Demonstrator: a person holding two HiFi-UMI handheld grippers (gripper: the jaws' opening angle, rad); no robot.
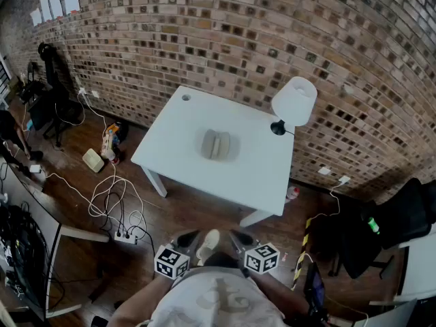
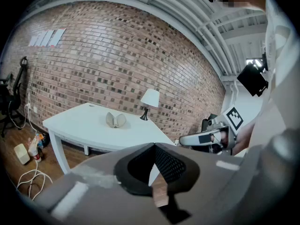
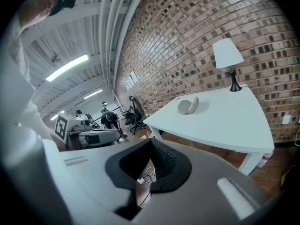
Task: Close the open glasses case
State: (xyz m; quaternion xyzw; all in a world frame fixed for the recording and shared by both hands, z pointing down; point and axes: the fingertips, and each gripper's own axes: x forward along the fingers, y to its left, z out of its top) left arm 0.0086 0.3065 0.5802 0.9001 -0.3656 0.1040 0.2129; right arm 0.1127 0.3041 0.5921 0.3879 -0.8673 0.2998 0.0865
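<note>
A grey glasses case [image 1: 216, 144] lies open in the middle of the white table [image 1: 184, 125], its two halves spread apart. It also shows far ahead in the left gripper view [image 2: 115, 120] and in the right gripper view [image 3: 188, 106]. Both grippers are held close to the person's body, well short of the table. My left gripper [image 1: 185, 240] has its jaws together [image 2: 153, 146] with nothing between them. My right gripper [image 1: 240, 240] is likewise shut and empty [image 3: 151, 140]. Each gripper shows in the other's view, the right gripper [image 2: 211, 136] and the left gripper [image 3: 89, 135].
A white-shaded lamp [image 1: 293, 104] stands at the table's far right corner by the brick wall. Cables and a power strip [image 1: 126, 237] lie on the wooden floor to the left. A black chair [image 1: 402, 216] stands at the right, a desk with equipment at the far left.
</note>
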